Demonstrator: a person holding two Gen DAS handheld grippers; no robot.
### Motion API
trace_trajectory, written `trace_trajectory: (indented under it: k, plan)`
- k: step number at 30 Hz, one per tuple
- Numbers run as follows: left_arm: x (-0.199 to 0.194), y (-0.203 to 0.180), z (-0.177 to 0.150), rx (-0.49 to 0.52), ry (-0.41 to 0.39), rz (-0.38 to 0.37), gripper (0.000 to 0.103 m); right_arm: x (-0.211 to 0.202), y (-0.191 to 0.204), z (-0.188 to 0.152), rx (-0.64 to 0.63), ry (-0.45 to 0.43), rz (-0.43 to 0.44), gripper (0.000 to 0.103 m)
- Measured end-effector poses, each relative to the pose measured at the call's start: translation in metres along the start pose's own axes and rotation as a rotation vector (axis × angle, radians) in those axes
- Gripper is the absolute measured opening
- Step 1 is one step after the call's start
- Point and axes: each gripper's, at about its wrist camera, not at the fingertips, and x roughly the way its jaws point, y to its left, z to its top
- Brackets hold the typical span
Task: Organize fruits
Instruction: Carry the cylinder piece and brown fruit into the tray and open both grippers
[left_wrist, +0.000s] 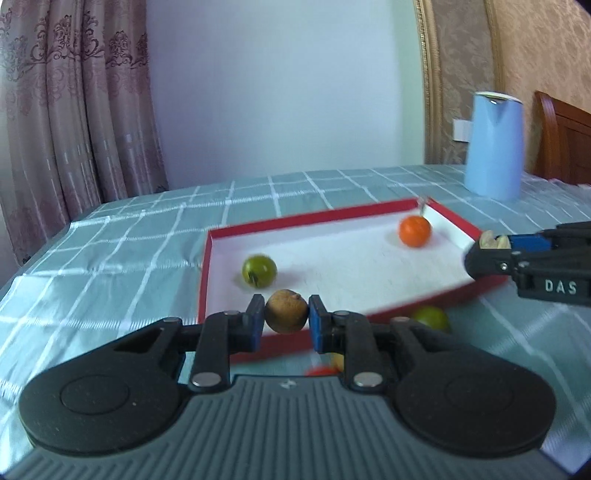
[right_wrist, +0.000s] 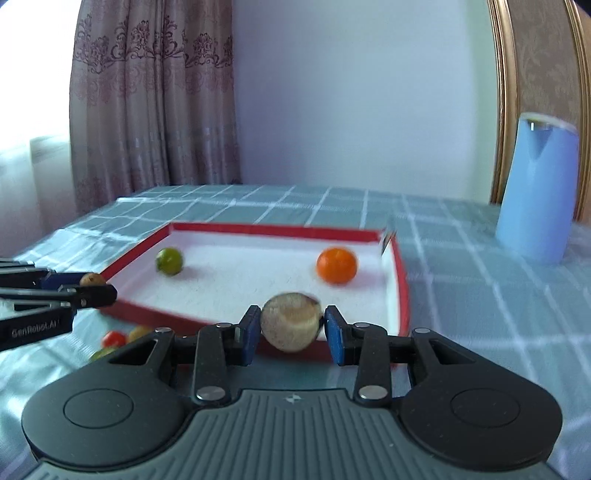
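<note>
Two handheld tools bring fruit to a red-rimmed tray (left_wrist: 210, 258) on a checked counter (left_wrist: 110, 258). The left tool (left_wrist: 287, 317) clamps a small brown fruit (left_wrist: 287, 312) above the tray's near edge; the right tool (right_wrist: 291, 325) pinches a pale, split-skinned fruit (right_wrist: 290, 321) over the tray's near wall. Inside the tray lie a green fruit (right_wrist: 169, 261) and an orange one (right_wrist: 337, 265). Released short of the rim, either round fruit would likely drop outside the tray and roll away.
</note>
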Motion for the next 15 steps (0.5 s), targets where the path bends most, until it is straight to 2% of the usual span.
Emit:
trace_trajectory:
  k: [10, 15]
  plan:
    - [0.077, 0.008, 0.027, -0.052, 0.106, 0.072, 0.023, 0.075, -0.011, 0.021, -0.011, 0.12, -0.102, 0.035]
    - [0.099, 0.009, 0.029, -0.048, 0.13, 0.104, 0.023, 0.093, -0.019, 0.018, 0.008, 0.15, -0.117, 0.034]
